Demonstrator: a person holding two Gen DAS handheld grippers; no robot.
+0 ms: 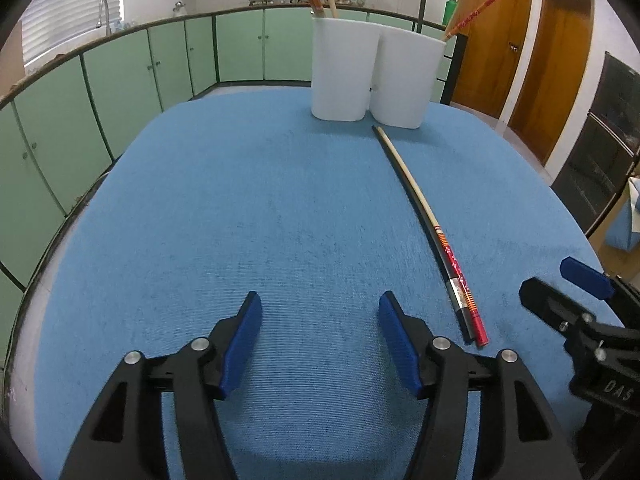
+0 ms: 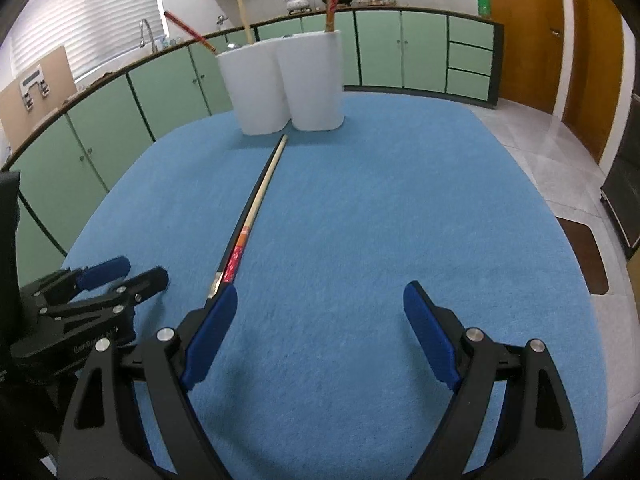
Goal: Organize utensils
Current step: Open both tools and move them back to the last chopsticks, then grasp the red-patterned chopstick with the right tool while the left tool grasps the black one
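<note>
1. A kitchen with pale green cabinets (image 1: 120, 76) and wooden doors (image 1: 496, 40) surrounds a surface covered in blue cloth (image 1: 280, 208).
2. Two white holders (image 1: 344, 68) stand side by side, touching, at the far edge of the surface; the second holder (image 1: 406, 80) is to the right of the first in the left wrist view. Chopsticks with red and pale ends stick up out of both.
3. Two chopsticks (image 1: 424, 216) lie together on the cloth, one dark and one pale with a red decorated end, their thin tips pointing at the holders and stopping just short of them.
4. The left gripper (image 1: 320, 340) hangs over bare cloth with its jaws apart and nothing between them; the lying chopsticks are to its right.
5. The right gripper (image 2: 320, 332) has its jaws wide apart and holds nothing. Its left finger (image 2: 212, 332) covers the thick ends of the lying chopsticks; whether it touches them cannot be told.
</note>
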